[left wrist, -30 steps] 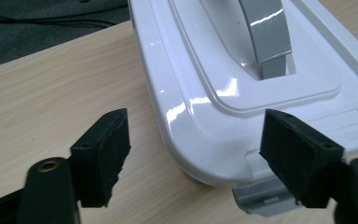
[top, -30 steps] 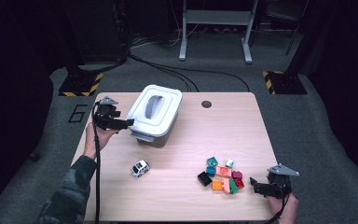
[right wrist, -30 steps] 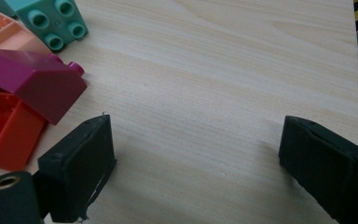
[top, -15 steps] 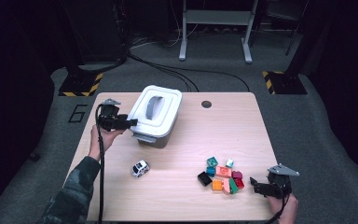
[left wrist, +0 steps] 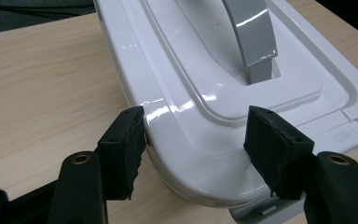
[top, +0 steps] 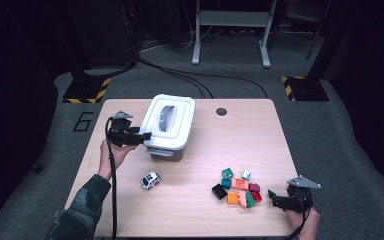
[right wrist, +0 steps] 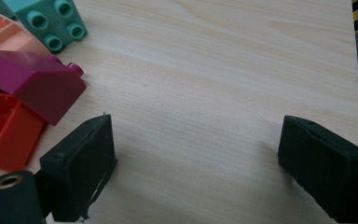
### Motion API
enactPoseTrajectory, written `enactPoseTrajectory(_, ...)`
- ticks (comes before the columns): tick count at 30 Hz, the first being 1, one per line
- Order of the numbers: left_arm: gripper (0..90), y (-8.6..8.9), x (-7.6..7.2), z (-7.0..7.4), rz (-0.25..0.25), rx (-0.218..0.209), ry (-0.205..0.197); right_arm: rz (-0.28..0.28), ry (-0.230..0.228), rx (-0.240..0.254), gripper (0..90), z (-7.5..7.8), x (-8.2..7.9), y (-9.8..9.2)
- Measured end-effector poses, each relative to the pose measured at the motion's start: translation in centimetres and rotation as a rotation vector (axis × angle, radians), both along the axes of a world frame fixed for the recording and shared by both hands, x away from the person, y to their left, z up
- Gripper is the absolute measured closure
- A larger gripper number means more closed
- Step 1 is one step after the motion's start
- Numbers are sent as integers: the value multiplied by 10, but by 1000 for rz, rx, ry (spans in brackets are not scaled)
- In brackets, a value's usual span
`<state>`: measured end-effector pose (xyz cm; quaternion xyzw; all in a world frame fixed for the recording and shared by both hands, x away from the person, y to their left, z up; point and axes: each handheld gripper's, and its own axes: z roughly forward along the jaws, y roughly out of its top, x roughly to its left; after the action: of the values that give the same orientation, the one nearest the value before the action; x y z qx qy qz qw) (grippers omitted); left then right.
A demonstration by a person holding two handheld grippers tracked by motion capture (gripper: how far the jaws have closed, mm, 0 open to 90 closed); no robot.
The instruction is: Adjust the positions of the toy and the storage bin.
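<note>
Straddling the lid's (left wrist: 200, 88) rounded corner edge, the left gripper (left wrist: 193, 140) has just been reopening slightly, pads not clamped. Glossy, stiff plastic will slip, so the grey handle (left wrist: 251, 35) ahead suits better. The right gripper (right wrist: 193, 161) gapes, empty, beside the blocks (right wrist: 32, 84).

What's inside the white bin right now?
Cannot tell: the bin is covered by its white lid with a grey handle. The left tool straddles the lid's corner. Blocks and toy car lie outside on the table.
</note>
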<state>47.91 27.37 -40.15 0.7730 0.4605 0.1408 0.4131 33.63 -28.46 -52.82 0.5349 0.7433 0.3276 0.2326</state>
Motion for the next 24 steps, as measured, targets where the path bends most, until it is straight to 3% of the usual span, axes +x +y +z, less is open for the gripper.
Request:
enactPoseTrajectory(1, 290, -3, -4, -2, -15, 5, 20, -1, 0, 0, 101, 0, 0, 0)
enactPoseTrajectory(3, 248, -5, -6, -3, -10, 8, 10, 1, 1, -1, 101, 0, 0, 0)
enactPoseTrajectory(7, 249, -9, -14, -4, -6, 13, -6, -1, 1, 0, 101, 0, 0, 0)
enactPoseTrajectory(24, 216, -31, -27, -15, -123, 10, 15, -10, -1, 3, 106, 0, 0, 0)
